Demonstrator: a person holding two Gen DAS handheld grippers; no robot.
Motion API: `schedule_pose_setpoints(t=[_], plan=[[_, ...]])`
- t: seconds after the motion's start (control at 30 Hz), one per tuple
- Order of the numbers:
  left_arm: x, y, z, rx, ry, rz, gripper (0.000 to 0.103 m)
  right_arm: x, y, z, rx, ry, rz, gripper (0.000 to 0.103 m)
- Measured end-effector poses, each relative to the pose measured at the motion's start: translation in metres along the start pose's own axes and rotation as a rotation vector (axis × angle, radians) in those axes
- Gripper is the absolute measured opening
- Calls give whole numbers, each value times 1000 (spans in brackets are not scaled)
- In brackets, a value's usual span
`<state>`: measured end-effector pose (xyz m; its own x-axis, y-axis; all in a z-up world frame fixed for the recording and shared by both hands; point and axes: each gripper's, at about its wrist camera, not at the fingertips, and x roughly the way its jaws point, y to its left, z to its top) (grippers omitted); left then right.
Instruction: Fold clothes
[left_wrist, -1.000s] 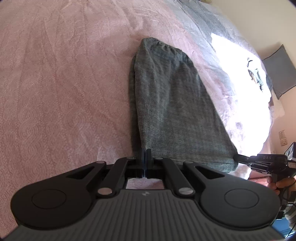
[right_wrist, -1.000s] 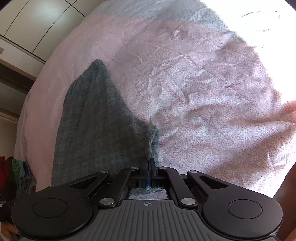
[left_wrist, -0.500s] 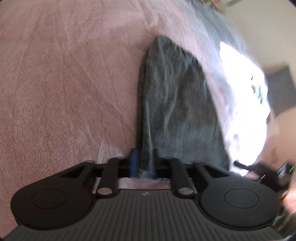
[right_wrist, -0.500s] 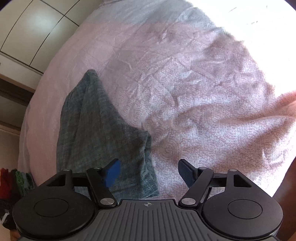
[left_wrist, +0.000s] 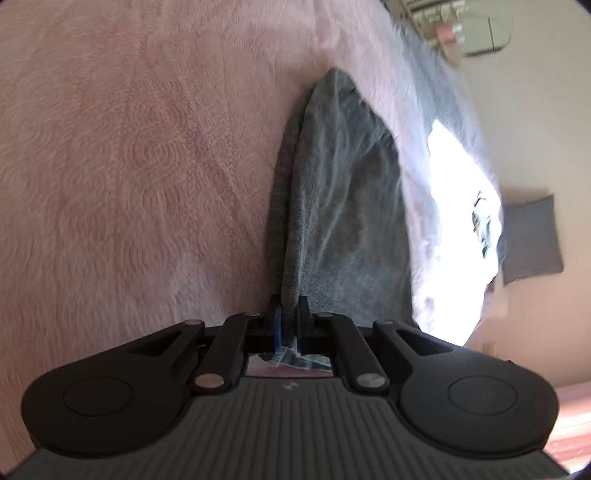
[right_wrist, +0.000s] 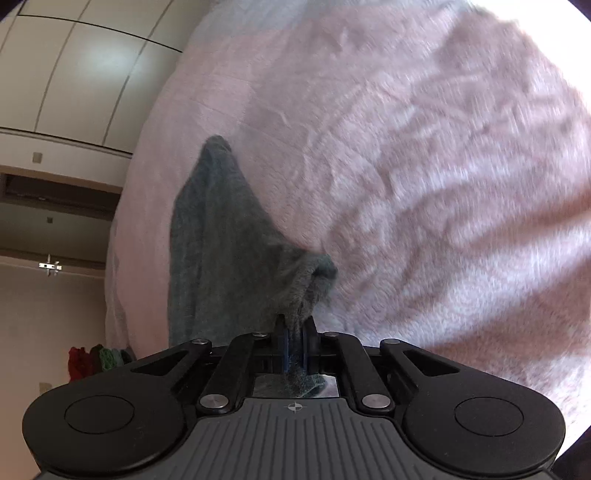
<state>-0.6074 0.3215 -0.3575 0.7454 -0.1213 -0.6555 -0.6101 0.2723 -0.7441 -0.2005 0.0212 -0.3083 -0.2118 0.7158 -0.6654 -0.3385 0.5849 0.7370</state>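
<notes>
Lay lengthwise on the pink bedspread (left_wrist: 147, 166) — a grey garment (left_wrist: 343, 221), near end lifted. Left tongs (left_wrist: 289, 317) closing, pads pressed on one near corner of the cloth. Right tongs (right_wrist: 294, 338) pinched tight on the other corner, fabric bunched between the pads (right_wrist: 285, 347).

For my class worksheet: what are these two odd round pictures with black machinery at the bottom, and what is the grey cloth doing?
No robot here: a person carries a two-fingered tool in each hand, each with a wide-angle camera looking along its fingers. One picture is from the left tool, the other from the right. The black shapes are the tools' own bodies. A grey knitted garment lies on a pink quilted bedspread. The left hand-held gripper is closing on one near corner of it, cloth already between its fingers. The right hand-held gripper is shut on another corner, where the cloth bunches up. The job is folding clothes.
</notes>
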Motion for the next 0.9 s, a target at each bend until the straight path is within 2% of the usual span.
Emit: schedule_pose_setpoints(t=[0.13,0.23,0.43,0.57,0.6,0.63,0.67,0.77,0.83,0.9], plan=[[-6,-22,-29,-17,-57,-23,4,-33,20,26,-116,2,33,4],[-3,-38,-67,-47,-102,-30,4,-52,16,42,-183,26,25,4],[27,-57,-144,-134,-204,47,4,-55,-31,52,-252,138,-52,4],[37,-67,-166,-166,-287,136,5,-42,-43,52,-294,216,-147,6],[37,-72,-166,-160,-291,163,7,-41,-42,52,-326,235,-174,27],[34,-78,-166,-147,-288,190,7,-43,-37,50,-362,225,-222,59],[31,-85,-165,-121,-278,218,8,-46,-32,49,-399,215,-271,68],[17,-100,-163,-35,-250,322,10,-59,-14,49,-488,135,-361,67],[7,-113,-157,21,-262,381,9,-63,3,51,-544,72,-342,67],[0,-127,-144,113,-304,425,8,-61,23,51,-606,23,-305,59]])
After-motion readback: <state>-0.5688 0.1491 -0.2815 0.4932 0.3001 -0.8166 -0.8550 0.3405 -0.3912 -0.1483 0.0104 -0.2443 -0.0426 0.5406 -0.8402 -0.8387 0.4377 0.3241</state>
